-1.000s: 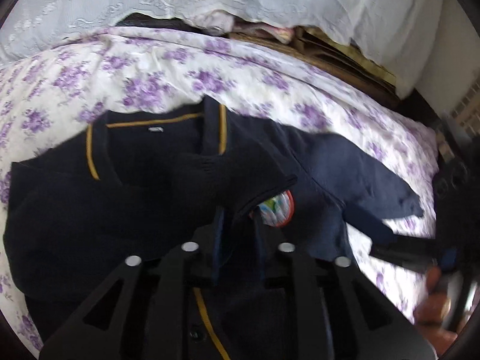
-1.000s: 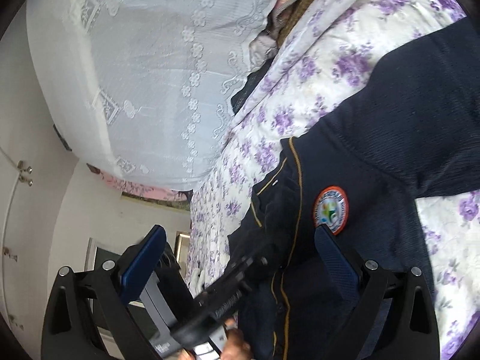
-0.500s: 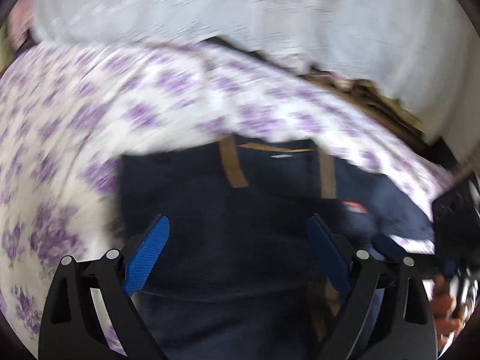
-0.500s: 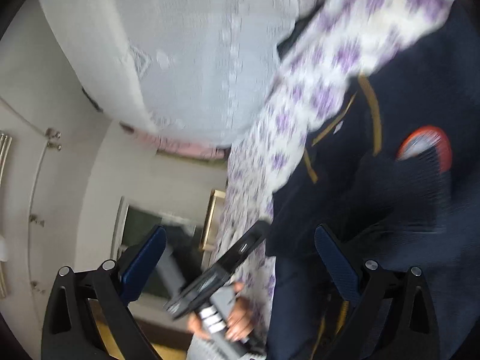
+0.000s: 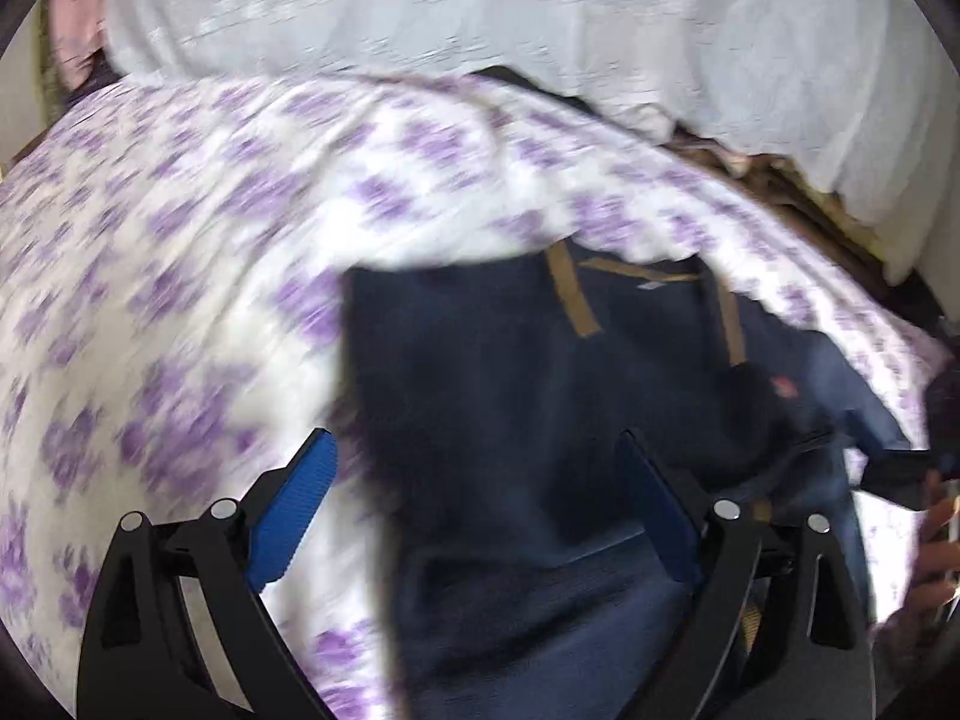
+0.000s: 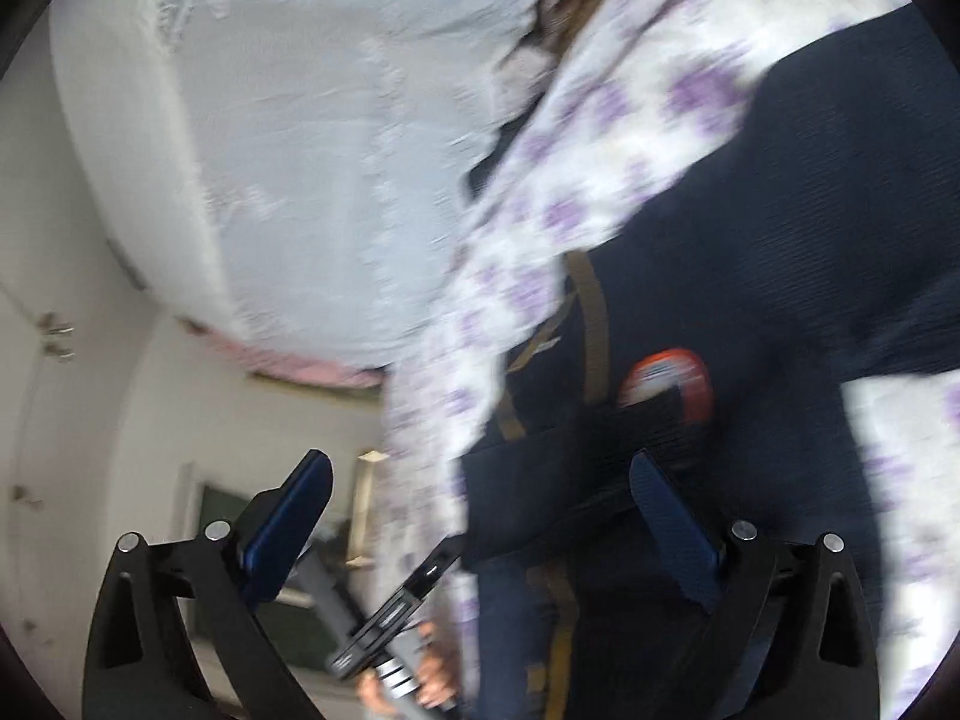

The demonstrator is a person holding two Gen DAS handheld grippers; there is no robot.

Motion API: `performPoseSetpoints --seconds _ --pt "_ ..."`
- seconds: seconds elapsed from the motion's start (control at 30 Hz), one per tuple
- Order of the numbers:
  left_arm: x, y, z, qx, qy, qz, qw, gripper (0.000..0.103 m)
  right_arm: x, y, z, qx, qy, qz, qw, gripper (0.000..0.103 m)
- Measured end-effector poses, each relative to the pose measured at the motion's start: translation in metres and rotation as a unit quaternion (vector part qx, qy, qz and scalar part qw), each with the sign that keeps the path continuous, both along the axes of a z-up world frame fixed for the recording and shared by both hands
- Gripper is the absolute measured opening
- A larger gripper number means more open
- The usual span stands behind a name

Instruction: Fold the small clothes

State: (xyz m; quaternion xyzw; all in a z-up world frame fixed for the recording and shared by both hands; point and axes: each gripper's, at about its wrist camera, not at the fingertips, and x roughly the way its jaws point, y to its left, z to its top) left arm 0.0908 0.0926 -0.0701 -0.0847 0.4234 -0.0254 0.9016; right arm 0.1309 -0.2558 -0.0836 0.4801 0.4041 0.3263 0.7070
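The sweater [image 5: 540, 420] lies flat on the bed [image 5: 180, 300], with its collar [image 5: 648, 276] on the far side. Behind the bed hangs a curtain [image 5: 480, 12]. The left gripper [image 5: 480, 510] is above the near part of the sweater, one finger over the sheet to the left. The right gripper [image 6: 480, 534] is at the sweater's other side, near the badge [image 6: 666, 378].

One navy garment [image 5: 510, 408] with one round badge [image 6: 666, 375], one floral bedsheet [image 5: 180, 252], two hand-held grippers [image 5: 474, 498] [image 6: 480, 516].
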Motion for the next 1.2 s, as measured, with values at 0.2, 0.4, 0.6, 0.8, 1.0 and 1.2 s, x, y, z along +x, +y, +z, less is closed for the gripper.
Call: performPoseSetpoints --seconds 0.2,0.4,0.6,0.8,1.0,1.2 --pt "0.039 -0.023 0.005 0.047 -0.003 -0.009 0.9989 0.091 -0.006 0.002 0.007 -0.182 0.013 -0.049 0.982 0.1" --pt "0.041 -0.015 -0.039 0.024 0.026 -0.01 0.9993 0.092 -0.01 -0.021 -0.03 -0.122 0.038 -0.085 0.988 0.1" --pt "0.039 -0.022 -0.038 0.046 0.025 -0.019 0.9984 0.098 -0.003 -0.015 -0.029 -0.141 0.044 -0.077 0.986 0.1" --pt "0.04 -0.019 -0.038 0.038 0.027 -0.018 0.9987 0.098 0.002 -0.014 -0.026 -0.188 0.086 -0.065 0.976 0.08" --pt "0.041 -0.02 -0.038 0.04 0.028 -0.018 0.9986 0.098 0.002 0.003 -0.02 -0.27 0.072 -0.055 0.959 0.056" --pt "0.04 -0.018 -0.037 0.031 0.026 -0.017 0.9991 0.098 0.013 0.019 -0.012 -0.298 0.044 -0.058 0.952 0.011"
